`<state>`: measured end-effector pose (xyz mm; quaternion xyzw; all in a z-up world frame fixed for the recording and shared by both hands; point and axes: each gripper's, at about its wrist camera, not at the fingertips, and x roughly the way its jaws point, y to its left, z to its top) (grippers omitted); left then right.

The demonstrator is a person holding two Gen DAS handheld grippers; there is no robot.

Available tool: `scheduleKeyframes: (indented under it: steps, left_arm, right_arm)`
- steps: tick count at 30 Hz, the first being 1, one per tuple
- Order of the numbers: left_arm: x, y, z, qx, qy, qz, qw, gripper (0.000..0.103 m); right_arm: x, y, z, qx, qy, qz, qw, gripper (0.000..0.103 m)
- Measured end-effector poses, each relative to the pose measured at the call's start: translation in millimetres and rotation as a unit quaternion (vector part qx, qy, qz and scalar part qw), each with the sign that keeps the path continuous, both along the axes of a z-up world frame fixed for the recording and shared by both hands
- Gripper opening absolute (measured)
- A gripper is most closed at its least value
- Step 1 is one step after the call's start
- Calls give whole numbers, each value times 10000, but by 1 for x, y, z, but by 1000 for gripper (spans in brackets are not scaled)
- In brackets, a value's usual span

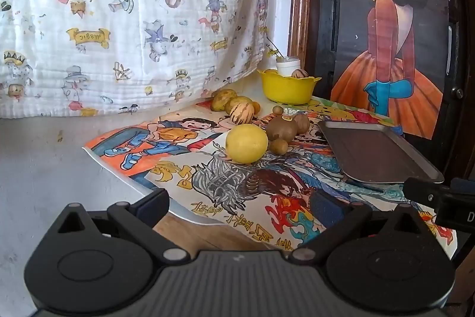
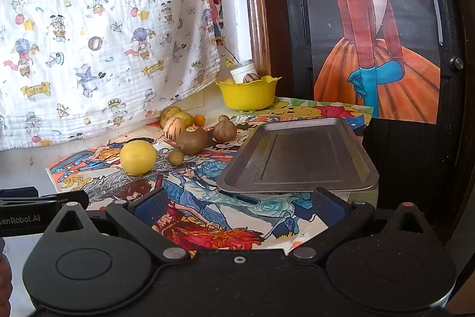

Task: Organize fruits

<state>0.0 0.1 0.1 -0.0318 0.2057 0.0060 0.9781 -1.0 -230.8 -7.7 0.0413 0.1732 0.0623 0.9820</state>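
A yellow lemon-like fruit (image 1: 246,143) (image 2: 138,157) lies nearest me on the drawn paper mat (image 1: 207,192). Behind it sit a brown kiwi (image 1: 281,128) (image 2: 192,139), a small round brown fruit (image 1: 278,146) (image 2: 175,157), a striped melon (image 1: 242,112) (image 2: 173,127) and several more fruits. A metal tray (image 1: 377,153) (image 2: 297,159) lies empty on the right. A yellow bowl (image 1: 286,88) (image 2: 248,94) at the back holds a striped fruit. My left gripper (image 1: 237,204) and right gripper (image 2: 237,201) are both open and hold nothing, short of the fruits.
A white cartoon-print cloth (image 1: 133,20) hangs behind on the left. A white jar (image 1: 288,66) stands behind the bowl. A poster of a figure in an orange dress (image 1: 394,34) leans on dark furniture at the right. The right gripper's body (image 1: 439,198) shows at the left view's right edge.
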Motion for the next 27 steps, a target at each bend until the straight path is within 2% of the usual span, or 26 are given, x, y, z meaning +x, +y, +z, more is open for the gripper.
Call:
scheduleKeyframes:
  steps: [27]
  left_arm:
    - [0, 0, 0, 1, -11, 3, 10000, 103]
  right_arm:
    - [-1, 1, 0, 9, 17, 6, 10000, 103]
